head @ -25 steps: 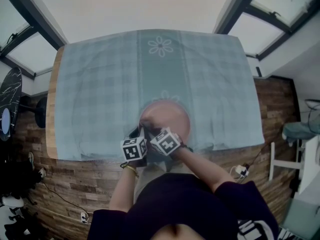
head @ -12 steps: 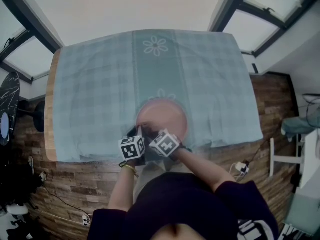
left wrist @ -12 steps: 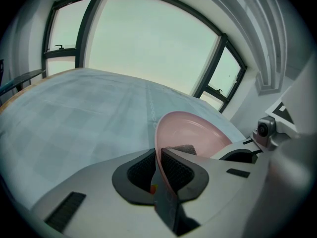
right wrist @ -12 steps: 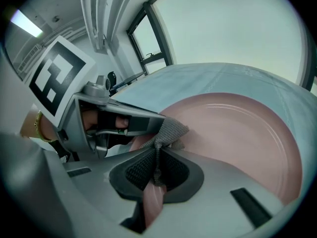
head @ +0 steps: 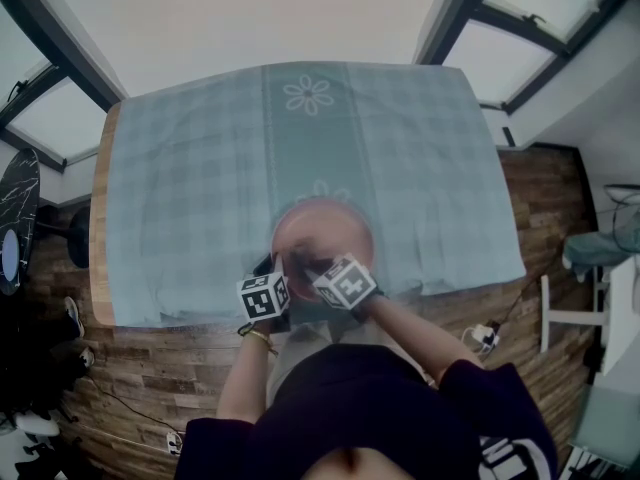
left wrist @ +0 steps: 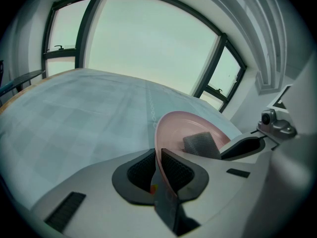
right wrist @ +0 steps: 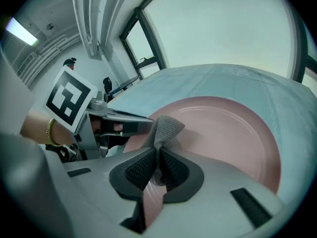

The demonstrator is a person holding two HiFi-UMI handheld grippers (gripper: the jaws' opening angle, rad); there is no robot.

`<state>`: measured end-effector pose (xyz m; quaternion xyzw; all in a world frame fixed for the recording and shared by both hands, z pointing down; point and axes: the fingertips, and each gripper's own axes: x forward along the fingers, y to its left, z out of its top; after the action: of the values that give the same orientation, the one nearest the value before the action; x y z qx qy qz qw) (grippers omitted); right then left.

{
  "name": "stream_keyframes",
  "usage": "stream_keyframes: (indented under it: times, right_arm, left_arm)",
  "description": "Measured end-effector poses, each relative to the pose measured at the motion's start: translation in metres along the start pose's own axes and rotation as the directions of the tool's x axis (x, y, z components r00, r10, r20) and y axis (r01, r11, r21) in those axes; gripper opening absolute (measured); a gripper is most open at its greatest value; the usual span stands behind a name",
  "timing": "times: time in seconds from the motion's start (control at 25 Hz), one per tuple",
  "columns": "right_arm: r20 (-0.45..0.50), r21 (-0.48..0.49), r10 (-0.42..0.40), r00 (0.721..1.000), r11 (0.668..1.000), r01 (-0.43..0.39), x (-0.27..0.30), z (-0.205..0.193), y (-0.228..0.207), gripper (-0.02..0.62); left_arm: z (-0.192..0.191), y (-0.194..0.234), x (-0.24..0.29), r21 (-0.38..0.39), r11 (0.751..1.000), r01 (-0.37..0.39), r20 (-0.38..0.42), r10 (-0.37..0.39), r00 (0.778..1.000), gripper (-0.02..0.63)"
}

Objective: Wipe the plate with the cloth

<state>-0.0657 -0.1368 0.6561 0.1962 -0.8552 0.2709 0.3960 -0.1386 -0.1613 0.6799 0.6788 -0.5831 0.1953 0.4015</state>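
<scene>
A pink plate [head: 330, 230] rests on the checked tablecloth near the table's front edge. My left gripper [left wrist: 157, 168] is shut on the plate's [left wrist: 178, 128] near rim, which runs between the two pads. A small grey cloth [right wrist: 163, 129] is pinched in my right gripper [right wrist: 158, 168], and its free end lies on the plate's [right wrist: 233, 128] inner face near the left rim. In the left gripper view the cloth [left wrist: 200, 144] shows inside the plate with the right gripper's finger beside it. In the head view both grippers, left [head: 283, 273] and right [head: 305, 266], meet at the plate's near edge.
The pale blue checked tablecloth [head: 200, 178] covers the whole table, with a flower pattern [head: 308, 94] at the far side. The wooden table edge [head: 97, 218] shows at the left. A wooden floor and windows surround the table.
My right gripper with the cloth has shifted a little to the right along the plate's near part. The left gripper keeps its hold on the rim.
</scene>
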Motion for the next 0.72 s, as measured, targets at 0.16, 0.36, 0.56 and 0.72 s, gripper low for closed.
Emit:
stream_keyframes:
  times: [0.16,0.36,0.56,0.72]
  right_arm:
    - [0.019,0.012,-0.043,0.999,0.999,0.043,-0.010,0.003,-0.020,0.032]
    - [0.032,-0.005,-0.124,0.992,0.992,0.124,-0.020,0.012,-0.052,0.032]
    - [0.008,-0.013,-0.185,0.983,0.983,0.185,-0.030,0.013,-0.077,0.032]
    - [-0.027,-0.020,-0.226,0.974,0.974,0.225,-0.035,0.009,-0.092,0.032]
  left_arm:
    - [-0.002,0.001,0.000,0.001,1.000,-0.003,-0.002,0.003,1.000,0.049]
    - [0.000,0.001,0.001,0.002,1.000,-0.005,-0.002,0.005,1.000,0.049]
    - [-0.001,-0.001,0.000,0.003,1.000,-0.007,-0.003,0.007,1.000,0.049]
    - [-0.001,-0.001,0.000,0.004,1.000,-0.009,-0.004,0.009,1.000,0.049]
